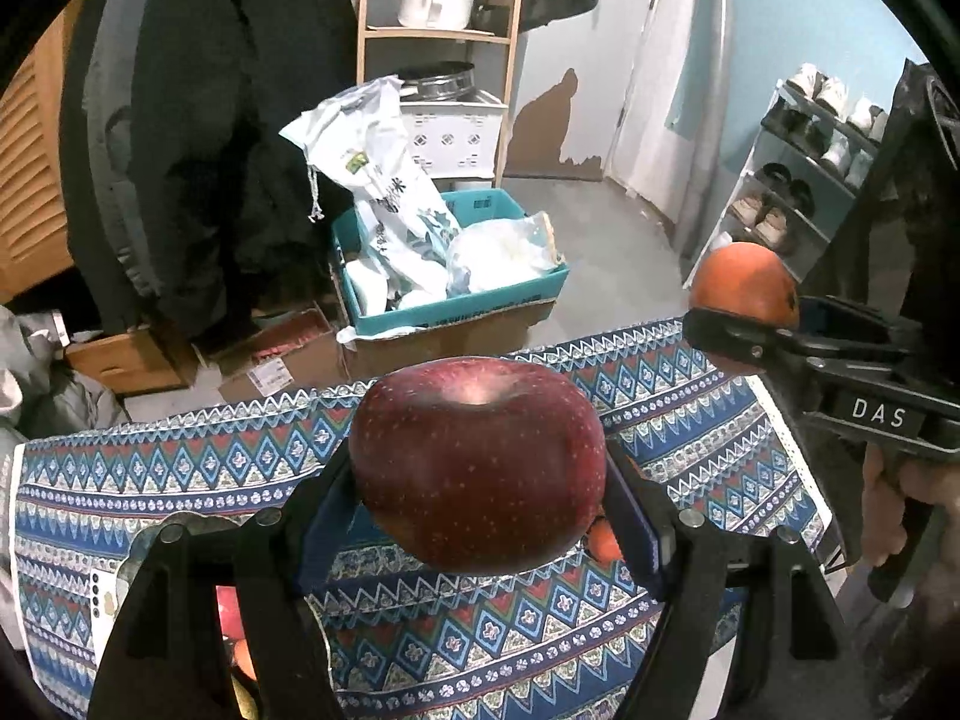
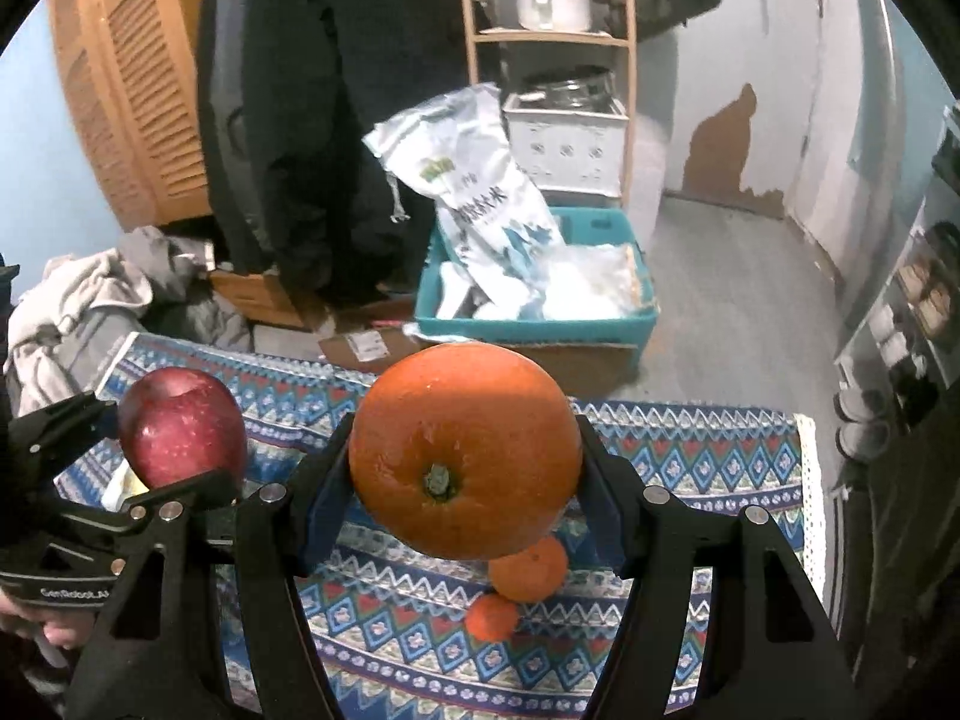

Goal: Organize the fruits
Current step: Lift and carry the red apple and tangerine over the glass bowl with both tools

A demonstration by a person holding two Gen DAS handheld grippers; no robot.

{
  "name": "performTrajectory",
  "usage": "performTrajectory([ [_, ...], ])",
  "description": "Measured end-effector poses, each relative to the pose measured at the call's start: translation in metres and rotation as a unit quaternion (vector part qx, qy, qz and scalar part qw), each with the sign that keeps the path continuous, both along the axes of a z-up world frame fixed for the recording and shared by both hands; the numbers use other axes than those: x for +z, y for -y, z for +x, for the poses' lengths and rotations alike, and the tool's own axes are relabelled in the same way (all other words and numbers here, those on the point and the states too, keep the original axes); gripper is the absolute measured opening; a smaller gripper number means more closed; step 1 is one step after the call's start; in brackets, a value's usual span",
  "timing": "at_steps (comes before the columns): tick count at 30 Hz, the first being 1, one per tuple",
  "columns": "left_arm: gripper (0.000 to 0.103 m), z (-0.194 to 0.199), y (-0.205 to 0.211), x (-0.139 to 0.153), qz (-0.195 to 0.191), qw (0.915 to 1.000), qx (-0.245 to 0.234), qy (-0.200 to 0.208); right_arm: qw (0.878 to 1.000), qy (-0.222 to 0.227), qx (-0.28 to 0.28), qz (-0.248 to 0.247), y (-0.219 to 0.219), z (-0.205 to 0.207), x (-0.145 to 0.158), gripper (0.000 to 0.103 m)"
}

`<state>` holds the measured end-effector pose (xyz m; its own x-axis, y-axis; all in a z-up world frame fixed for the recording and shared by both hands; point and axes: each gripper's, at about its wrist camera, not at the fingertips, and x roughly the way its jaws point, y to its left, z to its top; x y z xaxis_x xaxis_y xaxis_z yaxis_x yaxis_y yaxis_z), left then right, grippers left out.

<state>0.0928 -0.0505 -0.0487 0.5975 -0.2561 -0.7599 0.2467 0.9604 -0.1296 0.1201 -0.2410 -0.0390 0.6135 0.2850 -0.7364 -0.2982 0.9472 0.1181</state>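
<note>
My left gripper (image 1: 480,480) is shut on a dark red apple (image 1: 477,462) and holds it above the patterned tablecloth (image 1: 180,480). The apple also shows at the left of the right wrist view (image 2: 180,426). My right gripper (image 2: 465,468) is shut on a large orange (image 2: 465,450), also held above the cloth; it shows in the left wrist view (image 1: 744,285) at the right. Two small oranges (image 2: 528,567) (image 2: 492,617) lie on the cloth below the right gripper. One small orange (image 1: 603,540) peeks from behind the apple.
A plate-like rim (image 1: 174,525) with red and orange fruit (image 1: 231,612) shows at lower left behind my left fingers. Beyond the table's far edge are a teal crate (image 2: 534,324) with bags, cardboard boxes, a wooden shelf and a shoe rack (image 1: 798,180).
</note>
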Motion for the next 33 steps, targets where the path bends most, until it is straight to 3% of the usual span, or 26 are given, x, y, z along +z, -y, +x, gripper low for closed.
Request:
performTrajectory([
  [12, 0.078, -0.023, -0.033, 0.013, 0.008, 0.9995, 0.018, 0.025, 0.999, 0.012, 0.046, 0.008, -0.036, -0.009, 0.013, 0.067],
  [33, 0.078, -0.034, -0.123, -0.001, -0.012, 0.9959, 0.089, 0.008, 0.992, -0.002, 0.128, 0.012, -0.126, -0.002, 0.007, 0.067],
])
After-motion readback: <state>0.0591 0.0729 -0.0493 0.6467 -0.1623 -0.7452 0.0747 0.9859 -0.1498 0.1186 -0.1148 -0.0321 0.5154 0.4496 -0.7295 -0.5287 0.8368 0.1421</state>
